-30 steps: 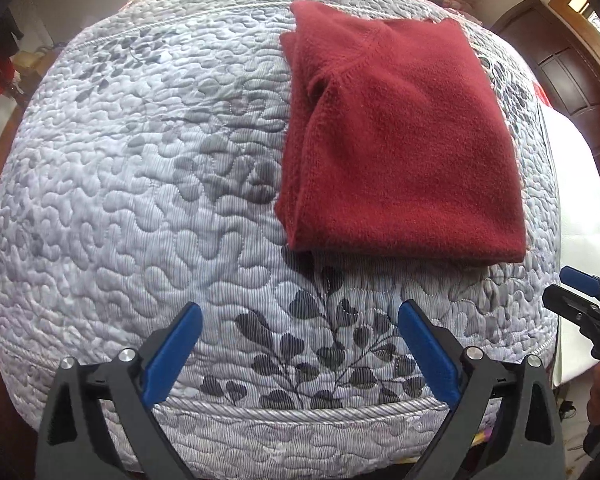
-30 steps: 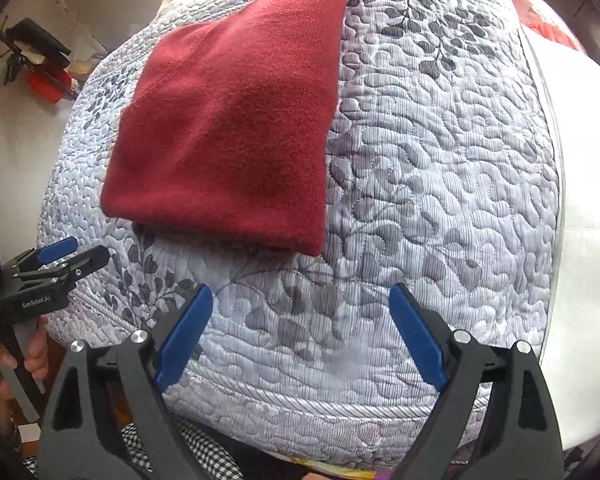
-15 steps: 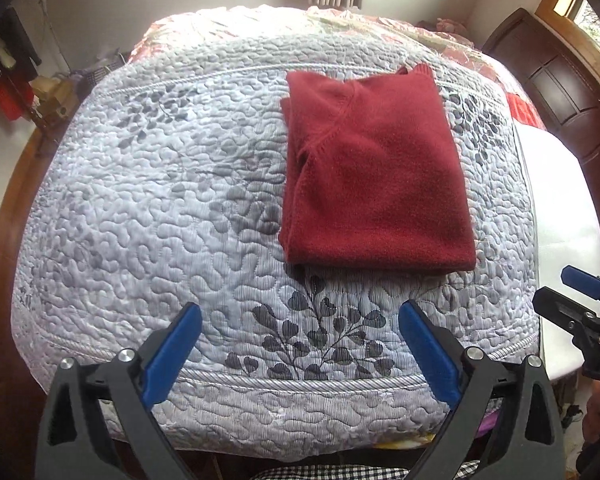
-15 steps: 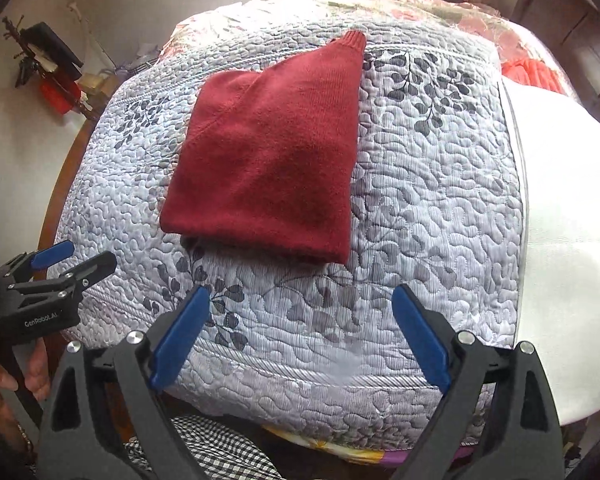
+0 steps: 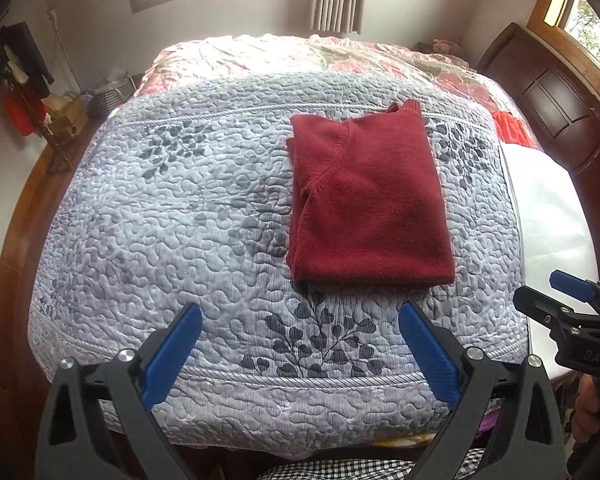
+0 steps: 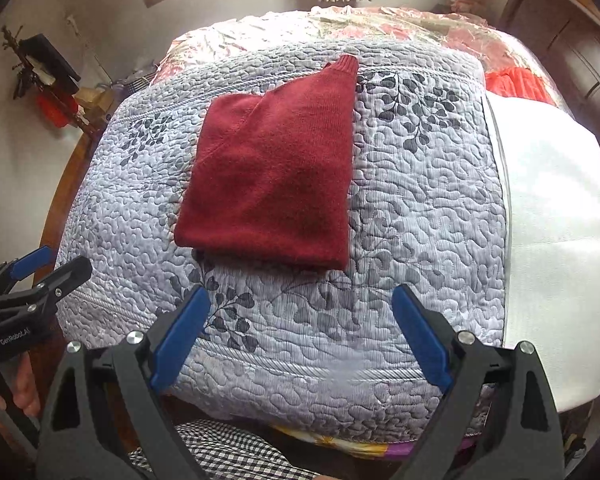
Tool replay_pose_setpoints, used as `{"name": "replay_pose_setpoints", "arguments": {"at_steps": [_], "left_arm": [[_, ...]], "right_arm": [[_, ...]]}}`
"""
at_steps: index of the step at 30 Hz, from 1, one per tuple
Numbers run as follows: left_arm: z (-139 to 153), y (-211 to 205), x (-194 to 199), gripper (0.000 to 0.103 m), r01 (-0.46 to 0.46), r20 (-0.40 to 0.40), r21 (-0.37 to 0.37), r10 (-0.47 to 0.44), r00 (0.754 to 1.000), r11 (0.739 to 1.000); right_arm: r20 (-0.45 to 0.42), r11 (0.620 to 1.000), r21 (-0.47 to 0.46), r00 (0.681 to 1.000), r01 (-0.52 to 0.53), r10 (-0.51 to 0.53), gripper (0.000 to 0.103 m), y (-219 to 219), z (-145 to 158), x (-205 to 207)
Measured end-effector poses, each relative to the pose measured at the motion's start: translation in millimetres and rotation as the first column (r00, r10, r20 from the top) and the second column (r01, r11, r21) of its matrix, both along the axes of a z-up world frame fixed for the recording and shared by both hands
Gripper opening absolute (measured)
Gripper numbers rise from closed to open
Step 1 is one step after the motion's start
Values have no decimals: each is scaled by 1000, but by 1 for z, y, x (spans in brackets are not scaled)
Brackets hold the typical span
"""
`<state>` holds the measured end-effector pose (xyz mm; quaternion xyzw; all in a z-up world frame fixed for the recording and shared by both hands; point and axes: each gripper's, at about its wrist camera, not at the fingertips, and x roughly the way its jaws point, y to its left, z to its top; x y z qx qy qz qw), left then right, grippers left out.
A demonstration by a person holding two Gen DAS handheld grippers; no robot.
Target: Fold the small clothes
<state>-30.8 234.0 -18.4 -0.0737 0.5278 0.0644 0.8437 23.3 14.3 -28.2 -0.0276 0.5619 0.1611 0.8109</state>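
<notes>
A dark red sweater point(image 5: 372, 204) point(image 6: 276, 184) lies folded into a neat rectangle on the grey quilted bedspread point(image 5: 188, 216) point(image 6: 420, 208), a ribbed cuff poking out at its far edge. My left gripper point(image 5: 300, 332) hangs open over the near edge of the bed, well short of the sweater, nothing between its blue pads. My right gripper point(image 6: 302, 316) is open too and just as far back. Each gripper shows at the side of the other's view: right gripper point(image 5: 568, 300), left gripper point(image 6: 36, 276).
A white sheet point(image 6: 556, 240) covers the bed's right side. Pink floral bedding point(image 5: 300, 56) lies at the far end. A dark wooden headboard point(image 5: 556, 104) stands at the right, cluttered shelves point(image 5: 24, 92) at the left wall. Checkered fabric point(image 6: 228, 452) shows below the bed edge.
Both grippers have pulled back and up from the bed, so the folded sweater looks smaller and farther away. The sweater itself has not moved.
</notes>
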Motion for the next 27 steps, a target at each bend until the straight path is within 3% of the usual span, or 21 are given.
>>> {"name": "replay_pose_setpoints", "arguments": {"at_steps": [27], "left_arm": [[-14,4,2,99,-5,-36,22,6,999,1000]], "right_arm": [[2,996,-88,1000,8,-8,93,11,-6,1]]}}
